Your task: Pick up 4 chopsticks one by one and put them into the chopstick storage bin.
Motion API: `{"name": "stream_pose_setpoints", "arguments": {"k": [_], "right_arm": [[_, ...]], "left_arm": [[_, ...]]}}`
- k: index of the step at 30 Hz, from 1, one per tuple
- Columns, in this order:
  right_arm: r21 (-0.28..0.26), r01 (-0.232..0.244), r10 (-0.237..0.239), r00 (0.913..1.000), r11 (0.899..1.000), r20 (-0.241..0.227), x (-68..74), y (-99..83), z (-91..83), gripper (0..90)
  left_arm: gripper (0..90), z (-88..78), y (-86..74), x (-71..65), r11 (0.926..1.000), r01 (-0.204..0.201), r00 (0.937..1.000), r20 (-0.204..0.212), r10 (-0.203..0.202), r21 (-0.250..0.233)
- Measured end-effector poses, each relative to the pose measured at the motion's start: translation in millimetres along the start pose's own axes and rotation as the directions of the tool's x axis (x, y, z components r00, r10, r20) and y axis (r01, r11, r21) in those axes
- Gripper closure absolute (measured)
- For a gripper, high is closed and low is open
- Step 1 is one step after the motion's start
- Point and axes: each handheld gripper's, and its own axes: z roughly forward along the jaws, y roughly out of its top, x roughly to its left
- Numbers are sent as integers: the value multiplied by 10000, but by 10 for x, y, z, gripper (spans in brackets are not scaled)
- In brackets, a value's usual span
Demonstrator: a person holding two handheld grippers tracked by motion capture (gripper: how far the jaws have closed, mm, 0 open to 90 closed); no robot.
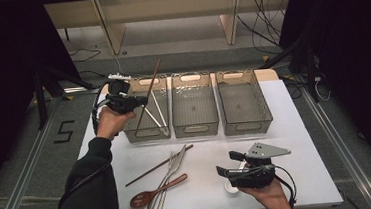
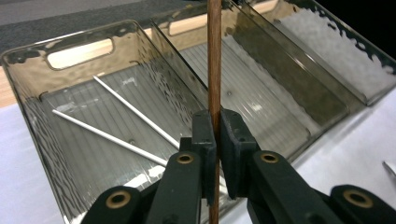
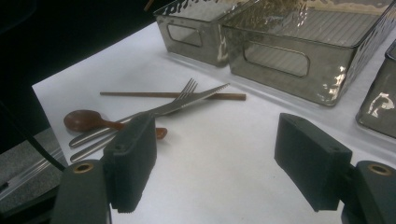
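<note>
Working left to right across the white table. Holding the left gripper above the left bin, at about ten o'clock of the table, jaws pressed together and pinching a brown chopstick near its lower part; standing nearly upright, leaning slightly toward one o'clock. Resting already in that bin: two white chopsticks, lying diagonally on the ribbed floor. Standing bare at twelve o'clock and one o'clock: the middle bin and the right bin. Lying at six o'clock of the table: a second brown chopstick, a fork and a knife crossing over it, and a brown spoon beside them. Hovering at five o'clock: the right gripper, jaws spread wide, gripping nothing. Judging the risks: releasing while so upright, letting the long stick tip over the bin wall or bounce out; pinching off-centre, allowing it to pivot between the pads; lowering carelessly, striking the bin rim and shifting the bin.
</note>
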Motion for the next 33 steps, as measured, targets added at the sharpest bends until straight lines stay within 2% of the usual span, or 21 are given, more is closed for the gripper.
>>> {"name": "stream_pose_setpoints", "arguments": {"k": [2,7,11,16,22,26,28,33], "right_arm": [[3,48,-48,10000,10000,-5,-3,-1,3,303],[24,16,-16,10000,10000,-12,1,-3,1,303],[-12,8,-8,10000,10000,-24,-4,-1,-5,303],[-7,-1,1,10000,10000,-31,-7,-2,-1,304],[-14,-1,1,10000,10000,-43,-3,-1,-3,304],[-29,-30,30,10000,10000,-47,-4,0,-5,304],[-23,-24,24,10000,10000,-46,-3,0,-7,304],[-1,-21,21,10000,10000,-59,-1,-4,-3,304]], "left_arm": [[841,6,28,6,9998,134,9999,-87,-136,-154],[841,65,86,87,9996,261,9987,-434,-264,-86],[841,119,109,166,9999,68,9961,-875,-56,134],[841,156,116,214,9987,-286,9918,-1229,335,416],[841,194,82,271,9977,-448,9899,-1325,512,512],[841,231,58,284,9966,-584,9864,-1505,665,579],[841,242,46,303,9970,-502,9870,-1495,586,592],[841,279,14,308,9962,-617,9855,-1544,706,617]]}}
